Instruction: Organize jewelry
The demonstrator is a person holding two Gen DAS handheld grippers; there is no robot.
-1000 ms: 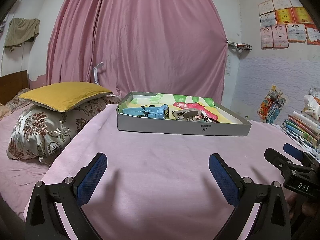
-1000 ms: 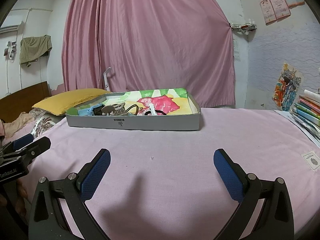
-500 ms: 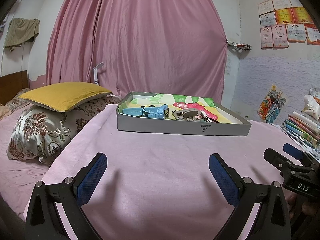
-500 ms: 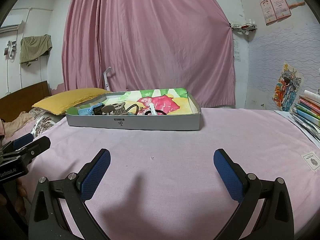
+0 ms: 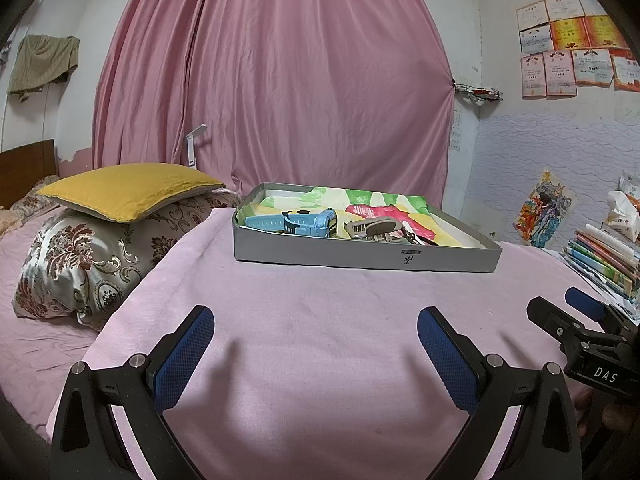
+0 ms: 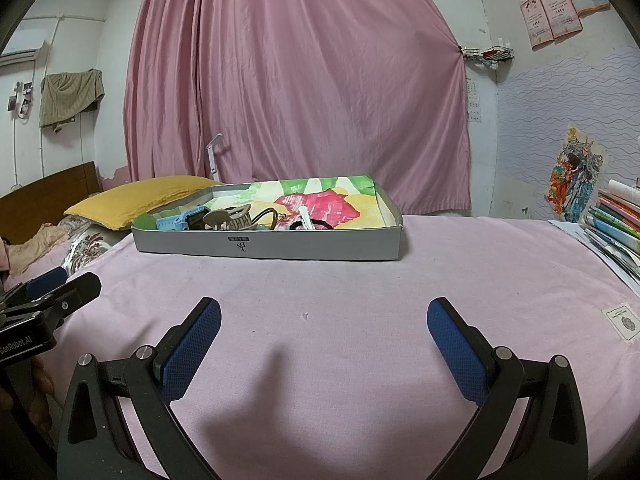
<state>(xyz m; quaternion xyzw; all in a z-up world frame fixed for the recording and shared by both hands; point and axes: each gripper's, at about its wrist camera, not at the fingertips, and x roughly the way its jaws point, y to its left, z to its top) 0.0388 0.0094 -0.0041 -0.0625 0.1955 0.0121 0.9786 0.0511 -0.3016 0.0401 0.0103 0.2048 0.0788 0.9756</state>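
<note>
Jewelry [image 6: 240, 218] fills shallow rectangular cardboard box [image 6: 320, 245].

the left gripper [image 5: 314, 344] hangs low with its blue-padded fingers [image 5: 182, 354] spread wide, gripping nothing. the right gripper [image 6: 324, 338] sits level beside it, jaws equally wide and bare. part of a hand [image 5: 600, 408] shows behind the right gripper.

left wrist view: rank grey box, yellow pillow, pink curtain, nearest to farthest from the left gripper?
From the left gripper, open over the pink bedspread:
1. Grey box, straight ahead, slightly right, on the bedspread.
2. Yellow pillow, ahead to the left, atop a patterned pillow; its near edge is about level with the box, so that order is a close call.
3. Pink curtain, behind both, along the back wall.
</note>
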